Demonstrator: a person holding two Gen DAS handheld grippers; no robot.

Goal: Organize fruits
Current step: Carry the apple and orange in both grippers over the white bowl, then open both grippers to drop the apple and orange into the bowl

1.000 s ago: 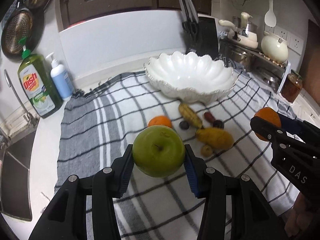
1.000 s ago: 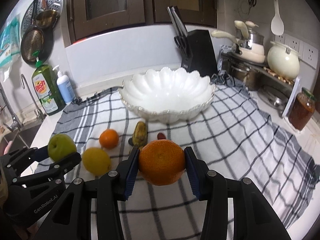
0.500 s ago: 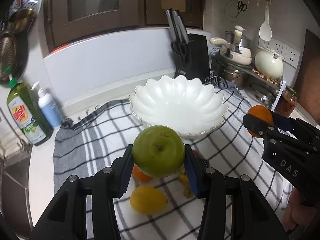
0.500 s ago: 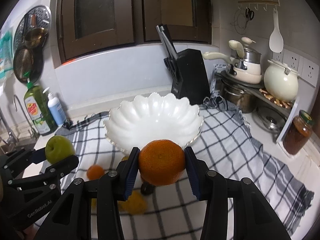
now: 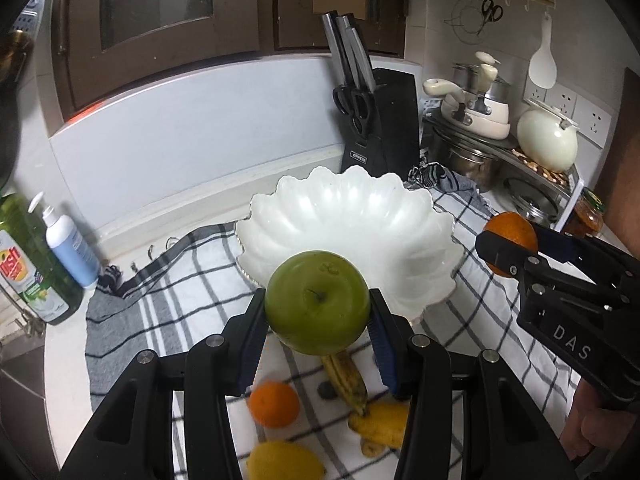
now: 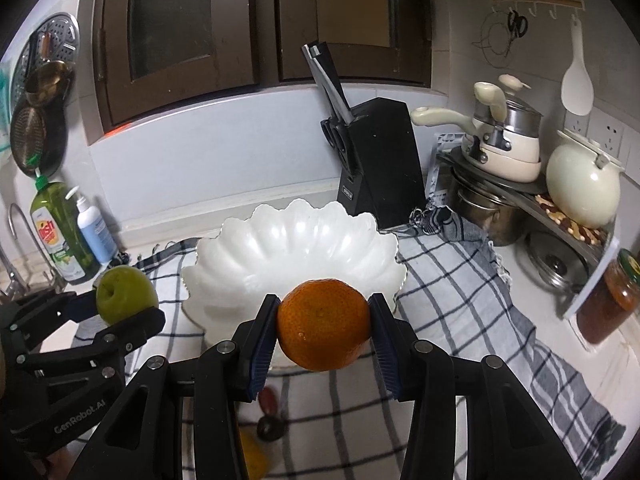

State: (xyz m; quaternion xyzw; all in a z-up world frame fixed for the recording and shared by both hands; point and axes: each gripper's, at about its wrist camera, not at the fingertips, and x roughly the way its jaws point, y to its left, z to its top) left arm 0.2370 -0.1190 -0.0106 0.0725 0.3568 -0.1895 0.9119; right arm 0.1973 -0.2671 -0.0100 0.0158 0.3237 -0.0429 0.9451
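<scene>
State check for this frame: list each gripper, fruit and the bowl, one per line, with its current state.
Left gripper: shut on green apple, held in the air.
Right gripper: shut on orange, held in the air.
White scalloped bowl: upright, empty.
Small orange: resting on checked cloth.
Lemon: on the cloth.
Bananas: lying on the cloth.

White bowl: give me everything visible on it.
The white bowl is wide and shallow, with a scalloped, ribbed rim like a shell and a glossy, ceramic-looking surface. It sits upright on the checked cloth, in front of the knife block. Its visible interior holds no fruit. Neither gripper touches it.
</scene>
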